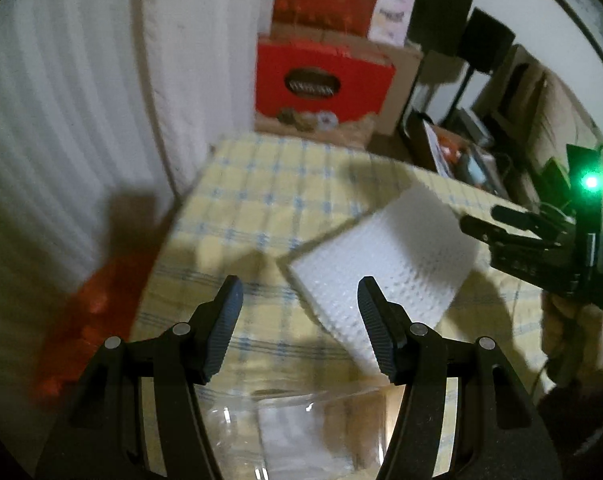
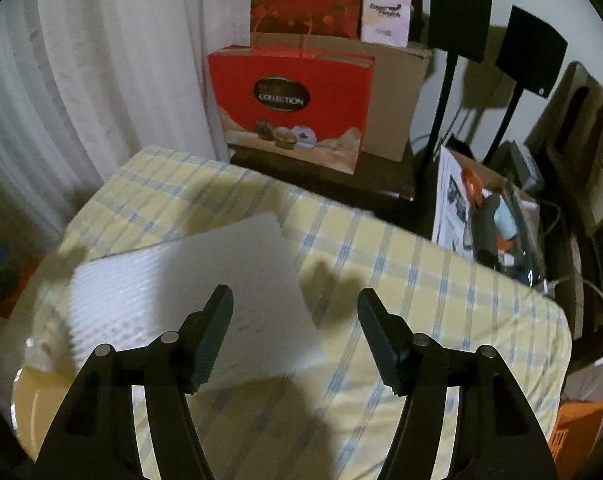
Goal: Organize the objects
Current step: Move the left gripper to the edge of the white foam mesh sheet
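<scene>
**Both claws spread over the checked counter, foam sheet lying free**

Left claw (image 1: 300, 300): jaws spread, nothing between the pads. It points down at the counter (image 1: 261, 184), which is covered by a yellow cloth with blue checks. Its right finger (image 1: 375, 328) overlaps the near corner of the white foam sheet (image 1: 385, 256) in the view; contact cannot be judged.

Right claw (image 2: 295, 308): jaws spread, empty. Its left finger (image 2: 213, 332) lies over the sheet's (image 2: 189, 280) near edge in the picture; whether it touches is unclear. From the left wrist view the right claw (image 1: 481, 222) shows at the right edge, beside the sheet's far corner, with a green light glowing on its body.

Foam sheet: white, dimpled surface, lying on the cloth near the counter's middle, turned at an angle to the checks.

A clear plastic bag (image 1: 301, 424) lies on the near edge of the counter, below the left claw.

Behind the counter: a red gift bag (image 2: 293, 108) marked "COLLECTION", in front of a cardboard box (image 2: 397, 92).
</scene>
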Motion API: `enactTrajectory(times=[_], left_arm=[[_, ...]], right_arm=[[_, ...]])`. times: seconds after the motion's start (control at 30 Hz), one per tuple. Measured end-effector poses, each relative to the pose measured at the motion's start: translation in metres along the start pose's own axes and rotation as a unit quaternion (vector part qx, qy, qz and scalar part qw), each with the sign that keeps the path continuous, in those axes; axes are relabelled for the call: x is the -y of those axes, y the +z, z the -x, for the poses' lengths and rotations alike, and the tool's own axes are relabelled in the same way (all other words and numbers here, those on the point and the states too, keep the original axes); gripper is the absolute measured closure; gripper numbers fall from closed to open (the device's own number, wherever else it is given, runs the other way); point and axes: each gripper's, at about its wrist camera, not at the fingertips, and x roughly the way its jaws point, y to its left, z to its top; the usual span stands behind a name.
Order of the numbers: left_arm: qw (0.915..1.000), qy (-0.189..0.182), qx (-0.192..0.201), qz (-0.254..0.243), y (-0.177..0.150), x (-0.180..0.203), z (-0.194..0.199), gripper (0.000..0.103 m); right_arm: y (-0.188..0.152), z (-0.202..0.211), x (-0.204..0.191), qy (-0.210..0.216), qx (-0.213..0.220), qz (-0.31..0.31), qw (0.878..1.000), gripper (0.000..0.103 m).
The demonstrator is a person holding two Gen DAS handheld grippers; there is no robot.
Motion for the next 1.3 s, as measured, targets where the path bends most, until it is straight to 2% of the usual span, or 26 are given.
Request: enactTrajectory(times=[0.13,0.17,0.2,0.27,0.37,0.4,0.57,0.73,0.87,0.97,1.03,1.07,1.1,1.3], left_arm=[[0.9986,-0.027,-0.042,0.019,0.001,-0.003,-0.021,0.047],[0.9983,-0.023,-0.049,0.022,0.002,-0.003,-0.025,0.047],[0.9983,-0.016,-0.05,0.026,0.002,-0.003,-0.026,0.047],[0.9983,-0.007,-0.047,0.034,-0.001,-0.003,-0.025,0.047],[0.998,-0.007,-0.052,0.034,-0.005,-0.002,-0.024,0.047],[0.9981,-0.005,-0.052,0.033,-0.005,-0.001,-0.023,0.047],[0.9979,-0.026,-0.056,0.019,-0.014,0.013,-0.013,0.047],[0.9975,-0.033,-0.062,-0.001,-0.018,0.033,-0.011,0.047],[0.996,-0.034,-0.076,-0.031,-0.016,0.055,-0.021,0.049],[0.9942,-0.031,-0.086,-0.055,-0.018,0.072,-0.026,0.048],[0.9924,-0.034,-0.1,-0.063,-0.019,0.081,-0.033,0.048],[0.9918,-0.036,-0.105,-0.064,-0.02,0.084,-0.037,0.048],[0.9914,-0.034,-0.107,-0.067,-0.019,0.088,-0.04,0.048],[0.993,0.022,-0.101,-0.057,-0.011,0.09,-0.055,0.046]], right_arm=[[-0.006,-0.014,-0.007,0.019,-0.022,0.016,0.999,0.04],[-0.008,-0.017,-0.01,0.018,-0.029,0.026,0.999,0.044],[-0.009,-0.02,-0.013,0.016,-0.037,0.033,0.999,0.057],[-0.012,-0.018,-0.015,0.011,-0.032,0.036,0.999,0.059],[-0.017,-0.011,-0.011,-0.007,-0.032,0.021,0.999,0.086],[-0.019,-0.008,-0.009,-0.01,-0.033,0.015,0.999,0.097],[-0.045,0.024,0.006,0.005,-0.036,-0.045,0.998,0.098],[-0.08,0.058,0.01,0.032,-0.039,-0.08,0.996,0.098],[-0.093,0.067,0.015,0.009,-0.04,-0.092,0.995,0.093],[-0.093,0.067,0.023,0.007,-0.039,-0.112,0.993,0.092],[-0.09,0.067,0.026,0.013,-0.033,-0.124,0.992,0.065],[-0.087,0.066,0.025,0.008,-0.029,-0.126,0.992,0.058],[-0.084,0.064,0.024,0.0,-0.025,-0.122,0.992,0.055],[-0.075,0.045,0.018,-0.001,-0.037,-0.111,0.993,0.055]])
